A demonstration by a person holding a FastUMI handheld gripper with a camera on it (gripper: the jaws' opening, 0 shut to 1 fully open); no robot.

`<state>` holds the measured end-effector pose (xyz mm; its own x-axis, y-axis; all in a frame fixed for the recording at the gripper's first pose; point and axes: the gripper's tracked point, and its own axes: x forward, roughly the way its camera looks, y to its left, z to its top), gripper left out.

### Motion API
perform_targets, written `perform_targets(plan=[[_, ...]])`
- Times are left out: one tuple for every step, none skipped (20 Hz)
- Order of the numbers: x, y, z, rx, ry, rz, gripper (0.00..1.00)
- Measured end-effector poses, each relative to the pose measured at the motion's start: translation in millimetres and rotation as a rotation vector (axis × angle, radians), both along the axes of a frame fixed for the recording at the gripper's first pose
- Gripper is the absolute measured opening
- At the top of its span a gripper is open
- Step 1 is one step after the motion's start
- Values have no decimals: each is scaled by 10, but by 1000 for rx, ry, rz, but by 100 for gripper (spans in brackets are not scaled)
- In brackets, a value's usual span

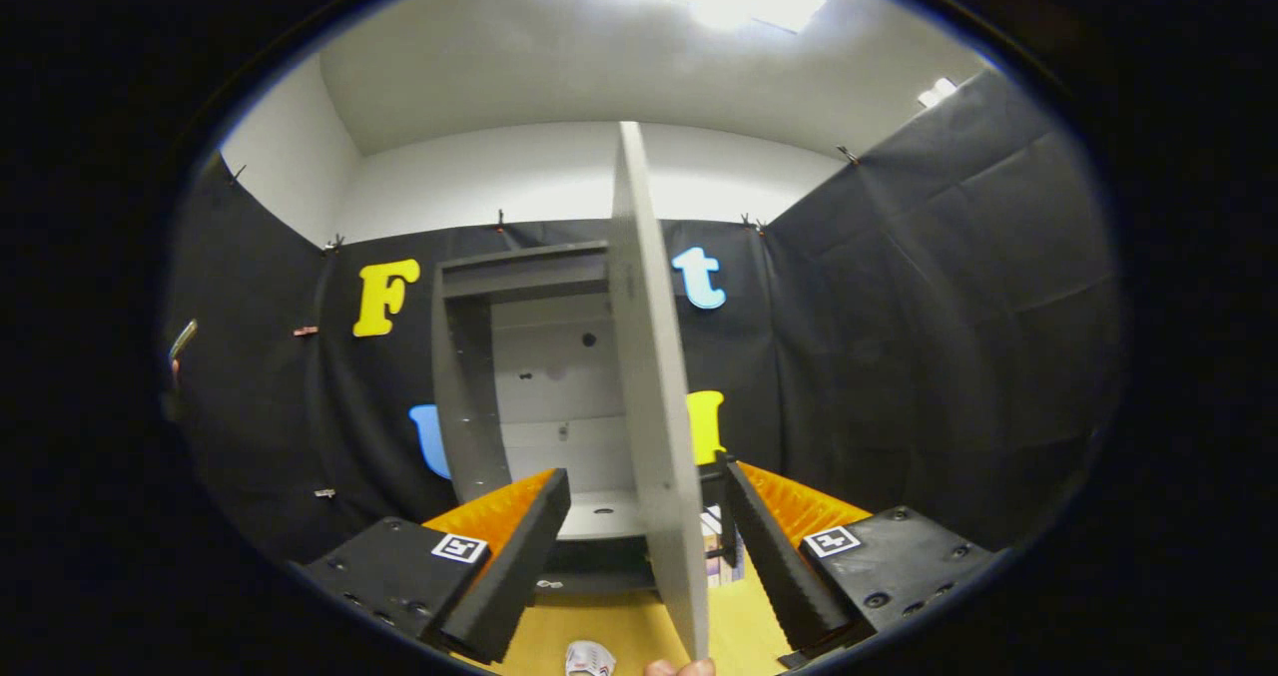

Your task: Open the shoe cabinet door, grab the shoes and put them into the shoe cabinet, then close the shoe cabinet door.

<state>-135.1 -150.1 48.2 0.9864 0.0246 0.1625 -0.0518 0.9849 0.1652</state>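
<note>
The grey shoe cabinet [469, 376] stands ahead against the booth wall with its inside showing, a pale back panel and a shelf [599, 508] low down. Its door [654, 406] is swung out towards me and shows edge-on, running between my fingers. My gripper [641, 476] is open: the fingers stand wide on either side of the door, with a clear gap on the left side. Part of a white shoe [589, 658] with red marks lies on the wooden floor below, between the fingers.
A person's fingertip [679, 668] shows at the bottom edge of the door. A small box-like object [715, 546] sits behind the door, by the right finger. The wooden floor [744, 616] stretches before the cabinet. Black cloth walls close in on both sides.
</note>
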Motion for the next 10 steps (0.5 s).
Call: perform_targets(plan=[[23, 190, -80, -16, 21, 43, 98], [47, 366, -192, -27, 50, 85, 97], [78, 543, -336, -29, 92, 123, 97], [108, 706, -534, -27, 147, 153, 98], [118, 812, -744, -24, 205, 173, 98], [143, 920, -973, -29, 266, 185, 98], [164, 1013, -1209, -44, 315, 191, 98], [178, 1082, -1410, -58, 357, 189, 98], [195, 1178, -1628, -67, 400, 197, 98], [203, 1256, -1831, -69, 446, 201, 98]])
